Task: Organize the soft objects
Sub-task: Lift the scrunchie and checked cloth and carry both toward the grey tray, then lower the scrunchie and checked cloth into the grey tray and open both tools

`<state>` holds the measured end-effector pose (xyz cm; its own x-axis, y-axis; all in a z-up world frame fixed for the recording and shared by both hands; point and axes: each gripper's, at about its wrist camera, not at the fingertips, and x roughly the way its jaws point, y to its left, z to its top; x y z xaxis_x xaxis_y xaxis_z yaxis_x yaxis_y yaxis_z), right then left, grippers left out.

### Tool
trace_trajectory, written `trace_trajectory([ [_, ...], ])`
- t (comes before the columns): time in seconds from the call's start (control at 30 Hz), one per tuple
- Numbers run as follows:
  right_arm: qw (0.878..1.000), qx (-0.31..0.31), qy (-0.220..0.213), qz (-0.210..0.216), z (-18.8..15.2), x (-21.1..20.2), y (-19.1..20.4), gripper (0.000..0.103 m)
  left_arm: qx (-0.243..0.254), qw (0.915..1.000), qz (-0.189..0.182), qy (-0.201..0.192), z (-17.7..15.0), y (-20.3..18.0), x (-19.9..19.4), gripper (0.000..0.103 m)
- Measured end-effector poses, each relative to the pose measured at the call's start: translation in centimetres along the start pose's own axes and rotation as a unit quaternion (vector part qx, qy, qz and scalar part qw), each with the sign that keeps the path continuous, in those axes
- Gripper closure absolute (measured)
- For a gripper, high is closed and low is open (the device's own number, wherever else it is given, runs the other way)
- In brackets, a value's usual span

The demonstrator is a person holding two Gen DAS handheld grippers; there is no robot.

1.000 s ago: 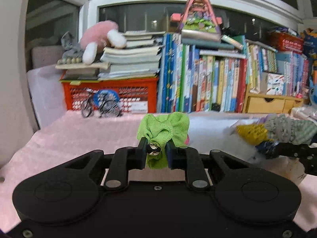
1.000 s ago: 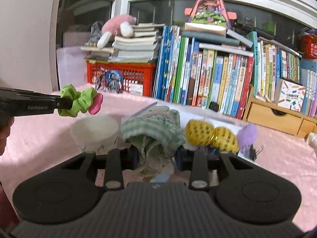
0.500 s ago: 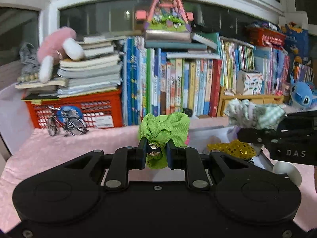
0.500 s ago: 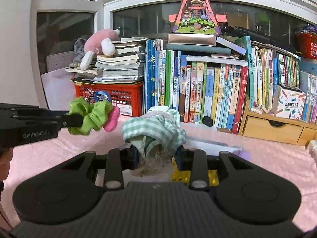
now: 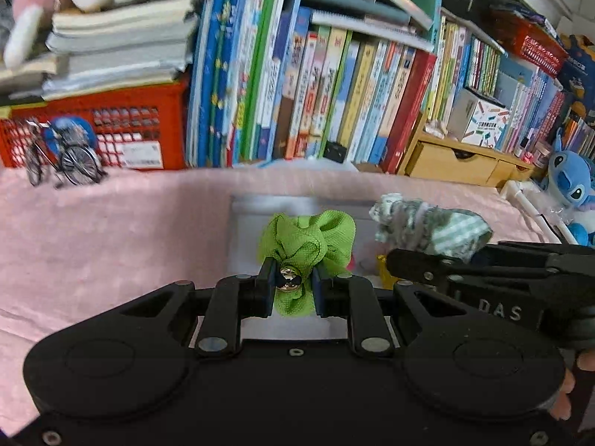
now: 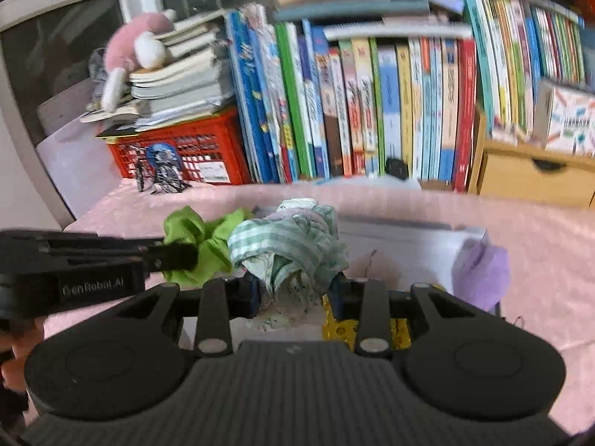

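My left gripper (image 5: 293, 284) clenched green scrunchie (image 5: 308, 241) | right gripper (image 6: 295, 293) clenched checked scrunchie (image 6: 290, 241), at 3 o'clock | pink tablecloth (image 5: 111, 230), books (image 5: 297, 85) at 12

Both wrist views look down, close, sharing the white box (image 5: 260, 208) and bookshelf (image 6: 372, 111).

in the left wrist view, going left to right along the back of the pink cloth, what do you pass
toy bicycle → red crate → row of upright books → wooden drawer box → blue plush toy
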<state>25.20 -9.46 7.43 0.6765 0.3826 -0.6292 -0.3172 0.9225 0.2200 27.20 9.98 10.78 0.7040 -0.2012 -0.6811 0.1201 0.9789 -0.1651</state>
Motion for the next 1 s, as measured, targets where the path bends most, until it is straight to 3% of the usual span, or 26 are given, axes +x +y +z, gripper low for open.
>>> trace_trajectory([
  [0.5,0.996,0.064,0.059,-0.008,1.1,5.4,-2.4,0.062,-0.017,0.9984,-0.002,0.054,1.5,1.0,5.1,0.084],
  [1.0,0.997,0.055,0.061,-0.005,1.3,5.6,-2.0,0.056,-0.015,0.9988,-0.005,0.046,1.6,0.9,4.9,0.081],
])
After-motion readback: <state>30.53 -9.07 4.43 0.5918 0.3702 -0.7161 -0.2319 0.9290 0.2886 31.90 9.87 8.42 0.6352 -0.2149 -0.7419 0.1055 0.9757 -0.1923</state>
